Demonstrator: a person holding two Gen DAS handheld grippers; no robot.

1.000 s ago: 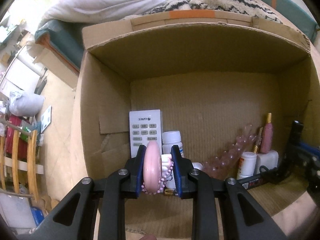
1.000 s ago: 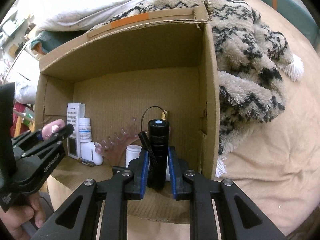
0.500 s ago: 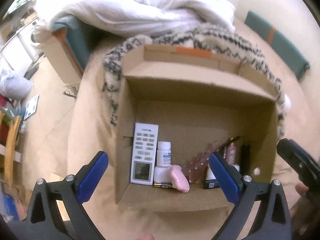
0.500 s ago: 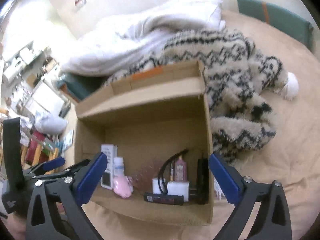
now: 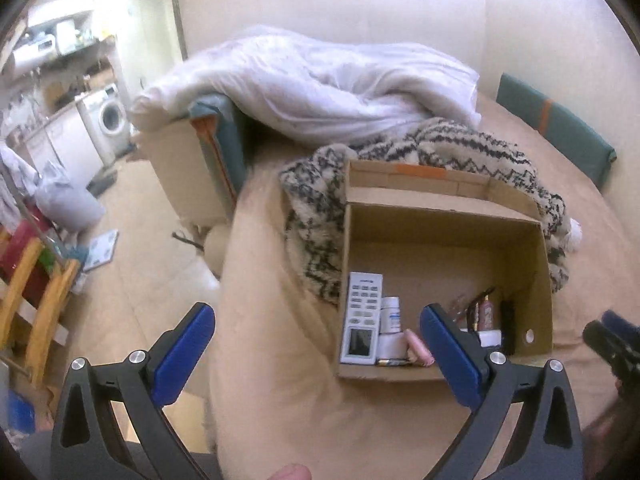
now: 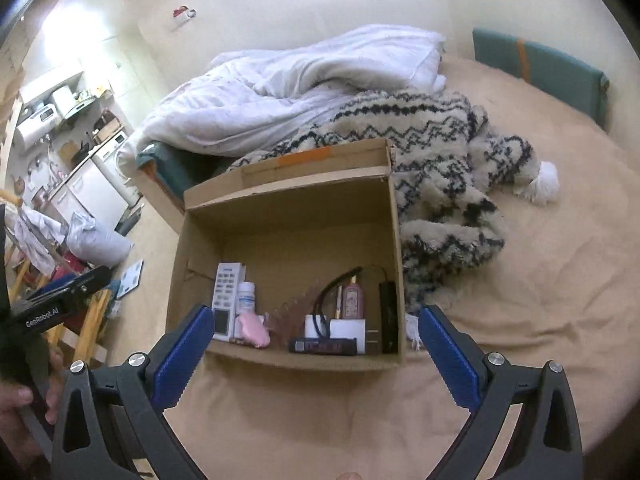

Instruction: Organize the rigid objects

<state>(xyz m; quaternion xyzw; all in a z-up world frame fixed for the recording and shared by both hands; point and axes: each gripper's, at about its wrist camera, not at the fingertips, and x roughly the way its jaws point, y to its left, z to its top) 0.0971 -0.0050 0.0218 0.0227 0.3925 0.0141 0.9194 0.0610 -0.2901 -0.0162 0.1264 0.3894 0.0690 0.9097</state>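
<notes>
I have both tools up and clear of the box (image 6: 394,256), which sits on the bed (image 6: 540,320) against the blanket (image 6: 440,152), toward the bed's left edge. The left hand-held gripper (image 5: 318,350) is spread wide with nothing between its pads, and the right hand-held gripper (image 6: 316,354) is spread the same way, also empty. The things lie in a row along the box's near wall: remote (image 6: 225,300) at the left, white bottle (image 6: 245,300) beside it, pink piece (image 6: 253,329) in front of that, then a white jar (image 6: 314,325), pink bottle (image 6: 353,302), a flat black device (image 6: 323,346) and the flashlight (image 6: 387,316) against the right wall. I see nothing loose on the bed, so I judge the sorting close to done. If anything remains, I would scan outward before committing, keep the two tools well apart, come in from above the open top, and avoid knocking the upright bottles over.
</notes>
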